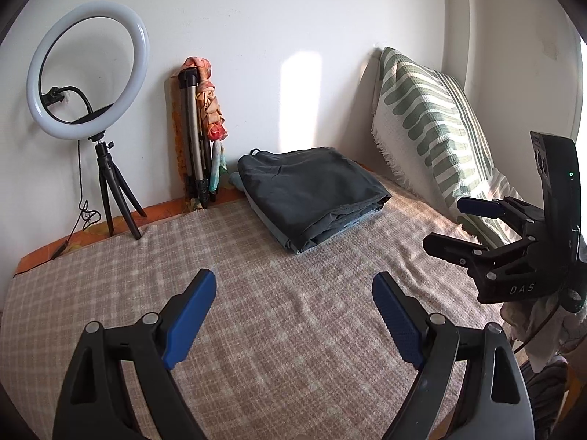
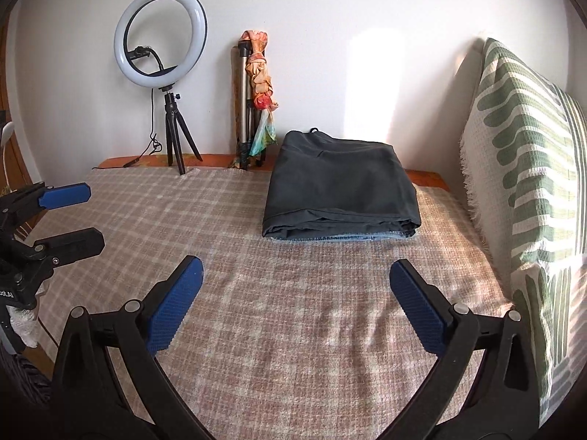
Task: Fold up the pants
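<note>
The pants [image 1: 312,194] lie folded in a dark, flat stack on the checked blanket [image 1: 256,311], near the wall at the far edge of the bed, on top of a paler blue garment [image 2: 341,236] whose edge shows along the near side. Nothing touches them.

The left gripper [image 1: 293,286] hangs over bare blanket, its jaws spread wide with nothing between the blue pads [image 1: 190,322]. The right gripper [image 2: 295,275] hangs the same way, jaws wide apart and empty, the stack straight ahead of it and well apart.

The left view catches the right gripper [image 1: 455,223] from the side at its right edge, fingers parted, in front of the striped pillow [image 1: 433,124]. The right view shows the left gripper [image 2: 84,216] at its left edge, also parted.

Both views show the ring light [image 1: 88,69] on its small tripod and a folded tripod [image 1: 192,135] with a coloured scarf [image 1: 211,106] leaning on the wall. Only the left view shows a heap of cloth [image 1: 543,333] beyond the bed's right side; only the right view shows the pillow's full length along the bed.
</note>
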The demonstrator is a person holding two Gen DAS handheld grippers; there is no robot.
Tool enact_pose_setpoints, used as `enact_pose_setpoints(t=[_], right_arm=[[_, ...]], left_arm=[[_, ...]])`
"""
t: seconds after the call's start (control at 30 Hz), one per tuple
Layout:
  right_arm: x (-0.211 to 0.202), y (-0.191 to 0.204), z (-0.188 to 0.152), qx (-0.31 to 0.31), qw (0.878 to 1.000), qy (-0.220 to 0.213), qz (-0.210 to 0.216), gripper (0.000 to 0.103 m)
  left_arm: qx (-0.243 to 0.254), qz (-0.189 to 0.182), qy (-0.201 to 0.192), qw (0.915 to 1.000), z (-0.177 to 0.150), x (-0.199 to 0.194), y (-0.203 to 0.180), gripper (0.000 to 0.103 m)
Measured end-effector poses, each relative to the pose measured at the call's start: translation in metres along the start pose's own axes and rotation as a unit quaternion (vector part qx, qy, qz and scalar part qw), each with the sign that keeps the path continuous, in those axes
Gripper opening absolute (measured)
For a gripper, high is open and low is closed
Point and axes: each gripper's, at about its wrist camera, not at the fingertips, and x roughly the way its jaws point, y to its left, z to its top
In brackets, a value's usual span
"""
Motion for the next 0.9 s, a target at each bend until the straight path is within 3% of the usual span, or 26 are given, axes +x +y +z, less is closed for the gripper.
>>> enact_pose_setpoints(t=[0.33, 0.9], right_arm=[[-0.007, 0.012, -0.024, 0.016, 1.0, -0.01, -0.016, 0.103], [-0.003, 0.006, -0.042, 0.009, 0.999, -0.004, -0.036, 0.103]], left_arm=[[0.004, 0.017, 0.013, 0.9998, -0.032, -0.002, -0.012, 0.087], [0.027, 0.068, 0.046, 0.9962, -0.048, 0.002, -0.023, 0.086]])
